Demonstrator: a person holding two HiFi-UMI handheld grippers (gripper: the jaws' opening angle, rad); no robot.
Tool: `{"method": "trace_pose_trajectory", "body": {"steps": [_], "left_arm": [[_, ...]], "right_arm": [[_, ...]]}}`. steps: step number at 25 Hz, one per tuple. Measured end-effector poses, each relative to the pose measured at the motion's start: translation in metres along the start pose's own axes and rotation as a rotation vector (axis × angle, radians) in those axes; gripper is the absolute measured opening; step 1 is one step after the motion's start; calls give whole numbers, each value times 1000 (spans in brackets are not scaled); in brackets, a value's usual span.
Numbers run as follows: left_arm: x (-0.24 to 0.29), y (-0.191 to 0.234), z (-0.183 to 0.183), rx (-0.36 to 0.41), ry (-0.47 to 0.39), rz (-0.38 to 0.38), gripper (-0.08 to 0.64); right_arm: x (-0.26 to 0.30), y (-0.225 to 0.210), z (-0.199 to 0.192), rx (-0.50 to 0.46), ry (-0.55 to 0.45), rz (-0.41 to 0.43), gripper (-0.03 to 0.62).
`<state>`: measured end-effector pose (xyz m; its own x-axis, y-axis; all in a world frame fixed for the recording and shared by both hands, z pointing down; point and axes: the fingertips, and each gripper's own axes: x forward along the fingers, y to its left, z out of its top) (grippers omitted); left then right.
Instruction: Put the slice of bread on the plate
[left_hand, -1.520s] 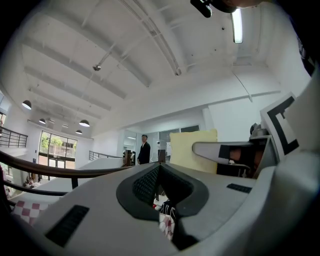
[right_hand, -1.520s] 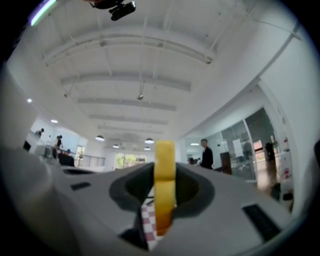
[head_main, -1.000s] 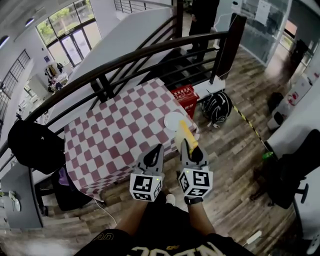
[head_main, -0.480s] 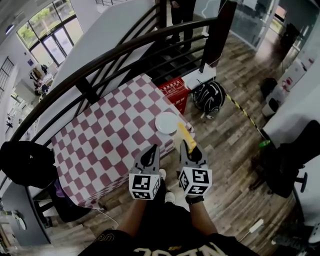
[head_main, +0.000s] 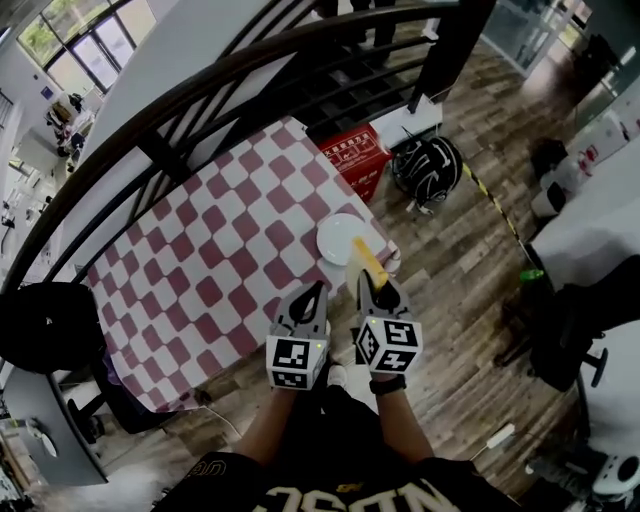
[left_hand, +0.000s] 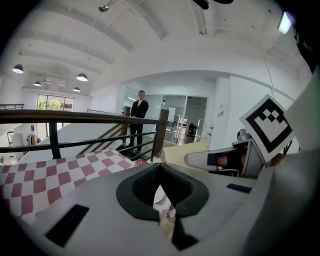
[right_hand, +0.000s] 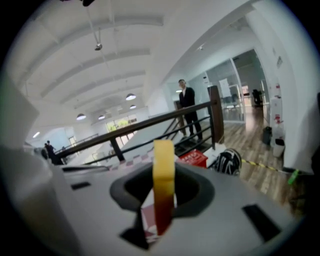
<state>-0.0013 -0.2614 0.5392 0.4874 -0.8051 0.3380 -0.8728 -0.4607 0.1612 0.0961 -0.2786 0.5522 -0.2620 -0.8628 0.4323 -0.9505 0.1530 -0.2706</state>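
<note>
Checkered counter bears white plate | bread slice clamped edge-up in right tongs, near plate | left tongs together, empty | bread likely light, soft, crushable: pinch crust gently

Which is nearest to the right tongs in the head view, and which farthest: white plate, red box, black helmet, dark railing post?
1. White plate, on the table corner just ahead of the right tongs and their bread slice.
2. Red box and black helmet, on the floor past the table; too close to call.
3. Dark railing post, at the top.
</note>
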Motion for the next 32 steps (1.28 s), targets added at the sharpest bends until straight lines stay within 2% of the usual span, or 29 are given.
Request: {"method": "trace_pose_trajectory", "body": {"steps": [6,13,15,19,23,26,32], "left_arm": [[30,31,-30,-47,85,10,20],[57,67,-53,-82,159,44,20],[63,77,-59,-93,176,53,20],[76,91,-69,-125,204,70,20],[87,99,-71,-142,217,80,20],[93,103,-73,-152,224,81,20],[105,103,-76,-169,240,75,20]], "right_arm": [[51,-1,-32,5,110,-6,103],[109,-3,-56,60,197,30,103],[125,-5,-61,116,219,51,103],[152,-10,-71,318,254,121,101],[172,-23,-87,385,308,115,101],[180,-37,-92,359,330,83,103],[192,-46,-96,170,374,51,122]]}}
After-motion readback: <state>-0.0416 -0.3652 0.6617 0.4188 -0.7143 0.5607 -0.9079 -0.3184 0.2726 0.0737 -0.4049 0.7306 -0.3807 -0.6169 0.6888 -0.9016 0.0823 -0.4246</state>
